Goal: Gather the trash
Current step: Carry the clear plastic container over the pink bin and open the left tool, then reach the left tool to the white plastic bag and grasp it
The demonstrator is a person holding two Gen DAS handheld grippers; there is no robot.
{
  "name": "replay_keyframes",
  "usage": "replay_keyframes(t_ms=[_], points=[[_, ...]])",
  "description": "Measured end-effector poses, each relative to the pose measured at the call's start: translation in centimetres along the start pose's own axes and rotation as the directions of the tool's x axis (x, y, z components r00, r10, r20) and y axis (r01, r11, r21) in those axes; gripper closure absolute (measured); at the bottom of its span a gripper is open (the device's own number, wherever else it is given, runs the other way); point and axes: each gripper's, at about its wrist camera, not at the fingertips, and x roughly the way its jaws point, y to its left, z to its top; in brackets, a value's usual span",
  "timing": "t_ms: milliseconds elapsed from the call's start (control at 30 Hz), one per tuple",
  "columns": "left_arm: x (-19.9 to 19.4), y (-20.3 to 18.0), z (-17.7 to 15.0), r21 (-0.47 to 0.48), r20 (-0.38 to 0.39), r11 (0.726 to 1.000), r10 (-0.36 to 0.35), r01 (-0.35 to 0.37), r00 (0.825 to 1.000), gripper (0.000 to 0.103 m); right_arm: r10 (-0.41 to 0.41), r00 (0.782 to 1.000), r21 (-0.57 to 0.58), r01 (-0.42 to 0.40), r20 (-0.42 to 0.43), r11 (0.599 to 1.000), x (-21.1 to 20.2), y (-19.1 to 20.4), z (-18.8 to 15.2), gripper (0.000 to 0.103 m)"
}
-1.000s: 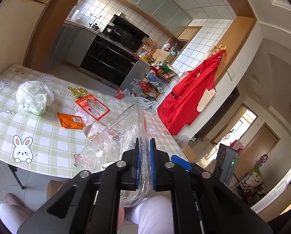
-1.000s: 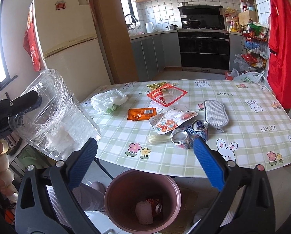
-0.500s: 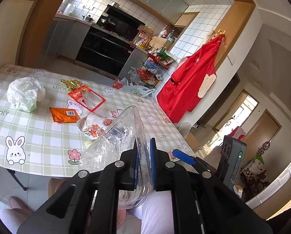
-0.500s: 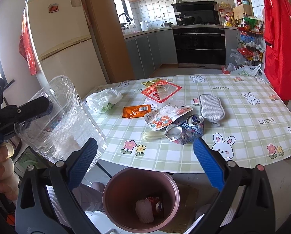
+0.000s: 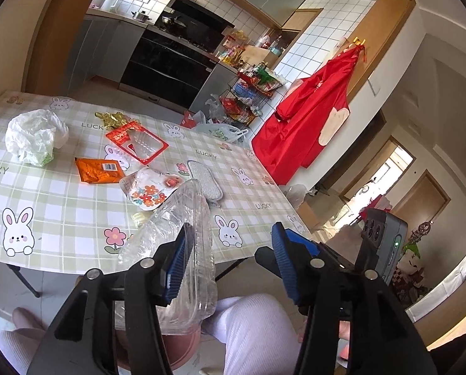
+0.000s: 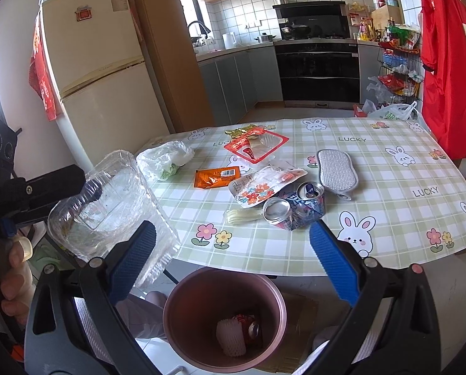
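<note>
Your left gripper [image 5: 230,259]: jaws opening, clear plastic clamshell [image 5: 183,243] against its left pad only | clamshell left of the pink bin [image 6: 223,315], long axis tilted | your right gripper [image 6: 233,259]: wide apart, empty, above bin.

Left tongs [image 5: 230,259]: pads no longer pinched together on the clear plastic container [image 5: 183,243]; jaws opening, wide gap now, right pad clear of it, container leaning against the left pad only. Container sits lower in the right wrist frame, at lower left, nearer the pink bin [image 6: 223,315]. More of the surface [image 5: 61,218] shows past the container.
</note>
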Motion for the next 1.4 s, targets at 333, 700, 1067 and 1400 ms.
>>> replay_keyframes(t_ms=[333, 700, 1067, 1400], points=[[2.3, -0.5, 0.7, 0.153, -0.151, 0.977, 0.17, -0.147, 0.974, 0.037, -0.023, 1.0, 0.031, 0.023, 0.013, 0.999, -0.5, -1.5, 0.0, 0.006], [4.5, -4.0, 1.3, 0.389, -0.224, 0.9, 0.299, -0.196, 0.928, 0.024, -0.045, 0.998, 0.076, 0.042, 0.04, 0.996, -1.5, -3.5, 0.0, 0.006], [8.5, -3.9, -1.1, 0.549, -0.348, 0.816, 0.419, -0.18, 0.839, 0.023, -0.061, 0.996, 0.138, 0.052, 0.062, 0.989, -2.5, -5.8, -0.3, 0.006], [6.2, -4.3, 0.9, 0.464, -0.236, 0.859, 0.353, -0.214, 0.906, 0.02, -0.074, 0.995, 0.156, 0.064, 0.062, 0.986, -2.7, -6.4, -0.4, 0.006]])
